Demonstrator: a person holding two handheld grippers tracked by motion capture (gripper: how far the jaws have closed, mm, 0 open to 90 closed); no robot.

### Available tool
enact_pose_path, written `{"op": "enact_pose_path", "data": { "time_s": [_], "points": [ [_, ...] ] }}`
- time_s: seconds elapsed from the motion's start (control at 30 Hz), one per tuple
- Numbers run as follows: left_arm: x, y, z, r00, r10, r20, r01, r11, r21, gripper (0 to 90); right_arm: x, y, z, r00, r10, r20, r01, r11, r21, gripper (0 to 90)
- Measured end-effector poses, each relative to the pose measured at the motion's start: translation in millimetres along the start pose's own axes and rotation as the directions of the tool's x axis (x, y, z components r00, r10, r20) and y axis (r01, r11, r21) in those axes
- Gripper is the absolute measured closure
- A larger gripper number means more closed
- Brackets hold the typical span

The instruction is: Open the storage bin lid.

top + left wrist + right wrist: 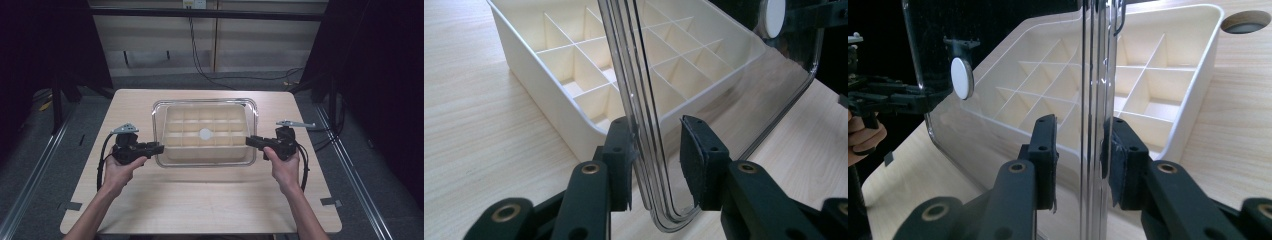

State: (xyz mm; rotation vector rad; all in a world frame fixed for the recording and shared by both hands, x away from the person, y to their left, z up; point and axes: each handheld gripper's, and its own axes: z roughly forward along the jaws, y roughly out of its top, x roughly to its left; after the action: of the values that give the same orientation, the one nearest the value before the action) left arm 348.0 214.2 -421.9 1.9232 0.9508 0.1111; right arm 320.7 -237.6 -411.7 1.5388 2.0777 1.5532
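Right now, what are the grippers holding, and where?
The clear lid, by its opposite short edges: left gripper on one end, right gripper on the other.

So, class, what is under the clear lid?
Under the clear lid sits a cream divided box; its compartments look empty through the plastic. A white round knob at the lid's middle covers a small patch.

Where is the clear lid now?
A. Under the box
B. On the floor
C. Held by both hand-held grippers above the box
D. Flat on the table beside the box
C: each hand-held gripper clamps one edge of the clear lid, over the divided box.
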Motion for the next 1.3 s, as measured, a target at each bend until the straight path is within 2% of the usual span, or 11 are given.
{"op": "enact_pose_path", "data": {
  "time_s": [0.33, 0.63, 0.7, 1.0, 1.3],
  "points": [
    [-6.1, -8.3, -9.3, 1.0, -0.007, 0.003, 0.007, 1.0, -0.006, 66.8, 9.3, -9.2, -6.1, 0.9999, -0.005, -0.016, 0.006, 1.0, 0.007, 69.2],
    [-17.3, -12.5, -15.0, 0.9999, 0.009, 0.013, -0.009, 1.0, 0.004, 67.0, 15.6, -19.5, -18.7, 0.9999, 0.0, -0.014, 0.0, 1.0, 0.004, 69.4],
    [-18.7, -12.9, -16.1, 0.9996, 0.024, 0.016, -0.024, 0.9996, 0.015, 67.1, 16.4, -21.0, -20.5, 0.9999, -0.007, -0.012, 0.007, 1.0, 0.004, 69.3],
    [-23.5, -27.2, -17.2, 0.9997, 0.003, 0.026, -0.004, 0.9996, 0.029, 67.4, 18.6, -32.5, -23.0, 0.9999, 0.004, -0.014, -0.003, 1.0, 0.024, 69.3],
    [-32.1, -37.2, -25.2, 0.9996, 0.013, 0.025, -0.014, 0.999, 0.042, 67.7, 23.4, -46.4, -27.7, 0.9998, 0.002, -0.02, -0.001, 0.999, 0.039, 69.3]
  ]
}}
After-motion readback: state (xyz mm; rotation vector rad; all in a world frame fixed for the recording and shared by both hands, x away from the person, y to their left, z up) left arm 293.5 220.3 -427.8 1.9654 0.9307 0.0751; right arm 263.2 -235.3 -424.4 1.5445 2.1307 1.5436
